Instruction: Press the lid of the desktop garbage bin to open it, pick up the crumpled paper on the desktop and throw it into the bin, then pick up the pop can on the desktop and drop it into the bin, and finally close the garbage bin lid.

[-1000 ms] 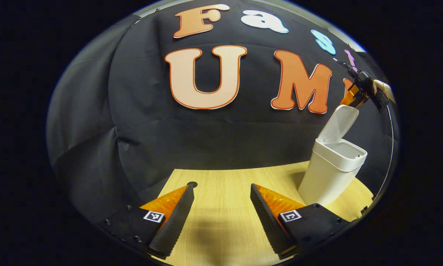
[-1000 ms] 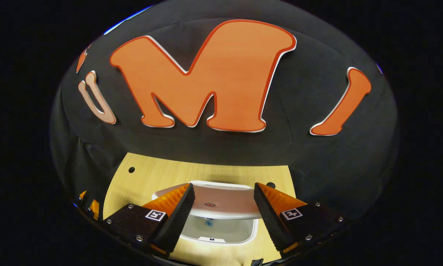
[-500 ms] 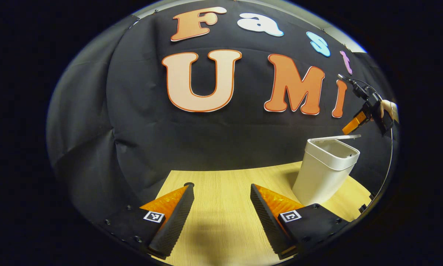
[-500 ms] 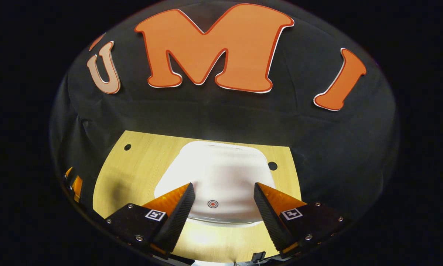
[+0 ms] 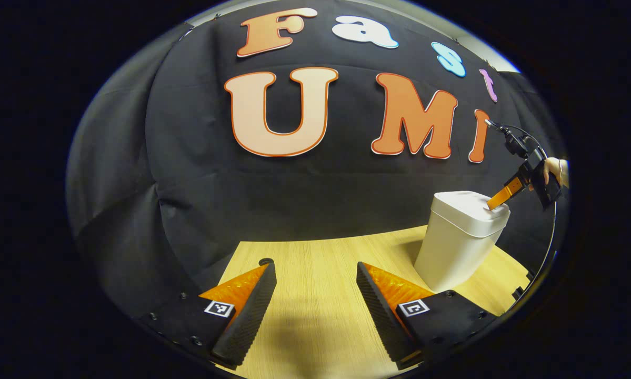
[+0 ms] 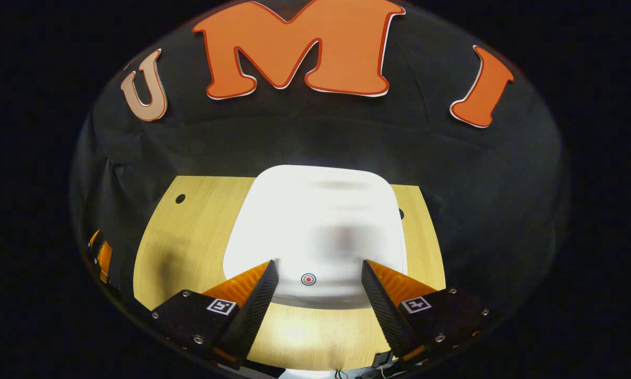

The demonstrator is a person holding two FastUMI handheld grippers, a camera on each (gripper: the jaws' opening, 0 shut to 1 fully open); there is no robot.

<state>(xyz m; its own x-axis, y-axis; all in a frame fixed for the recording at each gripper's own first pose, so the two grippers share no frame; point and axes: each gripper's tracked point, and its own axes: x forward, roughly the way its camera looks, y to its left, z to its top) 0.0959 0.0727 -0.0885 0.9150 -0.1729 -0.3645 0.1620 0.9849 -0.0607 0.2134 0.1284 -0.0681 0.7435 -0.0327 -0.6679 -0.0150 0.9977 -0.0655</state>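
White plastic makes up the garbage bin (image 5: 460,237), which stands upright on the pale wooden desk (image 5: 315,295) toward its far right side in the left gripper view, close to the black cloth wall (image 5: 189,173). Its lid (image 5: 470,206) lies flat and shut on top. The right tool (image 5: 491,206), held by a hand (image 5: 553,171) at the right edge of that view, slants down from the upper right so that its tip meets the near edge of the lid. In the right gripper view the lid (image 6: 315,226) lies directly below the camera, slightly blurred, with a small red ring mark (image 6: 308,279) near its front edge, between the two fingers of the right tool (image 6: 318,279); those fingers stand spread apart with nothing gripped between them. The left tool (image 5: 315,284) hangs low over bare desk well to the left of the bin, its fingers likewise apart and grasping nothing. A small dark hole (image 6: 180,199) shows in the desk left of the bin.
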